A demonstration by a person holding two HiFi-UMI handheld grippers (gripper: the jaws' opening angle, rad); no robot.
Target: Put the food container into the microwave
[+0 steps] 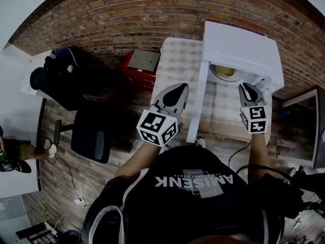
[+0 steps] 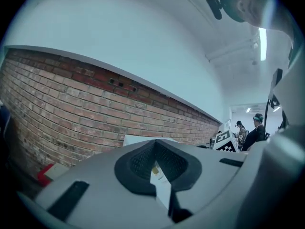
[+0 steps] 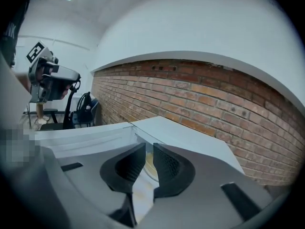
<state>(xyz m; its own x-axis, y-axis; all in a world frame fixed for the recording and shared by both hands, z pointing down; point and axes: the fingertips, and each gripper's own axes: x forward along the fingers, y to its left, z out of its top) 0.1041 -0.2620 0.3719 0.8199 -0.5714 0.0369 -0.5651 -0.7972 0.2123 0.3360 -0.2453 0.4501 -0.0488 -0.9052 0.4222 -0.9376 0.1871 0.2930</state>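
The left hand-held gripper (image 1: 180, 89) is held over the counter (image 1: 175, 60). Its jaws are pressed together at the tips, and nothing is pinched between them. The edge of the open door (image 1: 198, 100) is seen at 3 o'clock, just beside this gripper. In the left gripper view the same gripper (image 2: 155, 144) is pointed at the brick wall (image 2: 71, 104), and a strip of white door is glimpsed beneath the pads.

The right hand-held gripper (image 1: 248, 88) is held at the mouth of the microwave (image 1: 244, 44). Its jaws are parted by a narrow slit and nothing is gripped. In the right gripper view a yellowish patch is seen through the slit of this gripper (image 3: 148, 149), past its pads.

The container (image 1: 226, 71), round and yellowish, is seen inside the microwave cavity, at 11 o'clock from the right gripper and apart from both grippers.

The counter is covered by a checked cloth. At 9 o'clock from it a red box (image 1: 139, 65) is seen on the floor. A dark chair (image 1: 91, 136) is placed further out, at 8 o'clock.
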